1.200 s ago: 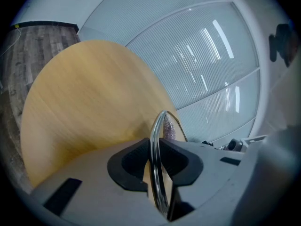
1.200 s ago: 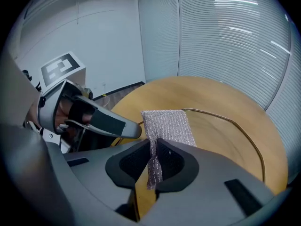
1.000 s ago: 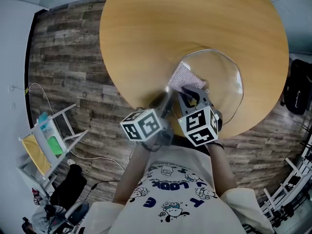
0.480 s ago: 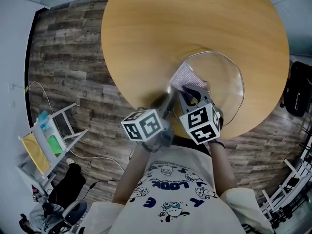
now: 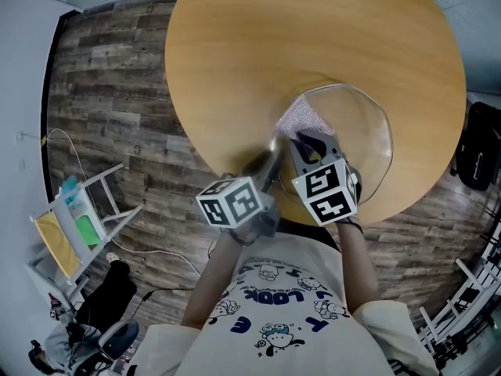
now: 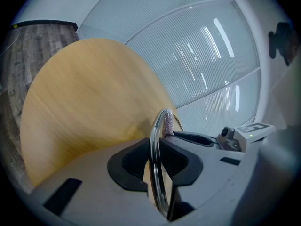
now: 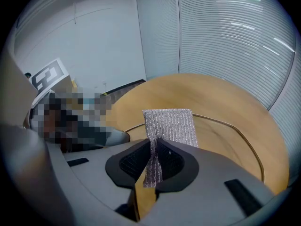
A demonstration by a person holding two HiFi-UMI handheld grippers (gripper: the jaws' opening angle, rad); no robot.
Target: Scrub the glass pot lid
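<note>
The glass pot lid [image 5: 360, 131] is over the round wooden table [image 5: 313, 30], by the table's edge nearest the person. The left hand-held gripper [image 6: 157, 161] is clamped on the lid's metal rim. The right hand-held gripper [image 7: 154, 161] pinches a silvery scouring cloth [image 7: 171, 126], spread over the lid's glass, further in from the table's edge.

Head view looking steeply down on round table [image 5: 235, 69], gripper views close along own jaws, left edge-on to glass lid [image 6: 156, 175], right across it, table shared throughout.
</note>
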